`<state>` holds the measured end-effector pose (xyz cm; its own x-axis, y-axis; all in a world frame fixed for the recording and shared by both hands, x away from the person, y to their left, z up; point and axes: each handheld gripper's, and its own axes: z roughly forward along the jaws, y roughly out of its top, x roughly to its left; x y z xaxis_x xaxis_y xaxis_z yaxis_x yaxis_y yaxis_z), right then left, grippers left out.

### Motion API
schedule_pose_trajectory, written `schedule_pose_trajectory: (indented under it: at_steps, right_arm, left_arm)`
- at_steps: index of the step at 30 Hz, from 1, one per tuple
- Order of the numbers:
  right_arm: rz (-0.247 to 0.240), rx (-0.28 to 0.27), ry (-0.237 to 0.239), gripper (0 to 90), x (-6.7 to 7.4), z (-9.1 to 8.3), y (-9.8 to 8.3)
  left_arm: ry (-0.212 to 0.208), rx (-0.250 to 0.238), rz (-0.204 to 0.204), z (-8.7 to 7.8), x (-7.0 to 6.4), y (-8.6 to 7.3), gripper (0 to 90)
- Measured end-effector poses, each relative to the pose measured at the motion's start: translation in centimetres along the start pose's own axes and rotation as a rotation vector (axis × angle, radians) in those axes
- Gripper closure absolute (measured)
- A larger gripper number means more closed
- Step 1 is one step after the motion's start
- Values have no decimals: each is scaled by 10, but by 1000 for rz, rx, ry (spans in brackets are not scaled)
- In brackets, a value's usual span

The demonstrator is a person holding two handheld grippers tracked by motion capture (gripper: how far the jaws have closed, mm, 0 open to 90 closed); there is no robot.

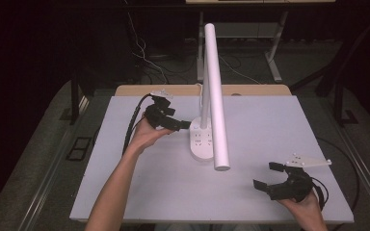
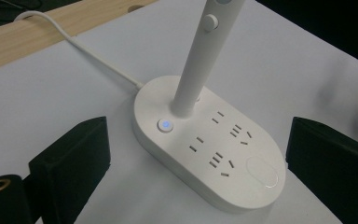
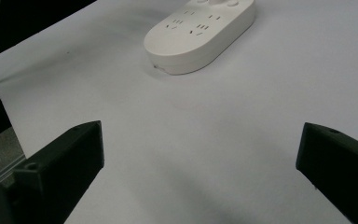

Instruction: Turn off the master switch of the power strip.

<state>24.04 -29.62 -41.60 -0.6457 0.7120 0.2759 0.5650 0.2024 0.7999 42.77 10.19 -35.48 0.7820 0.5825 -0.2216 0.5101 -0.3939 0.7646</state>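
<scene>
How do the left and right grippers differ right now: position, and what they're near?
The left gripper sits far up the table, its jaws right at the lamp base; the right gripper hangs near the table's front right corner, well away from the base. The left gripper view looks closely at the lit button and sockets; the right gripper view sees the base farther off. Both grippers are open, hand-held and empty.

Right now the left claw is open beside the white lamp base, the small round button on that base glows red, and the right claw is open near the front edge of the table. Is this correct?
One detail is wrong: the small round button on the lamp base glows blue, as the left gripper view shows. The left claw is open beside the base, and the right claw is open near the table's front edge.
</scene>
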Motion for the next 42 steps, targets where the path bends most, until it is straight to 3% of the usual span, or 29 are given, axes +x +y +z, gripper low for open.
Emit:
schedule_pose_trajectory:
  at_steps: [13,23,42]
  right_arm:
    - [-5,3,-2,3,0,1,0]
    - [-8,8,-2,3,0,1,0]
    - [-12,20,-3,3,-1,2,-1]
  left_arm:
    - [-8,9,-20,15,9,-5,134]
    - [-13,22,-10,27,13,-7,183]
    - [-48,28,-44,51,21,-15,386]
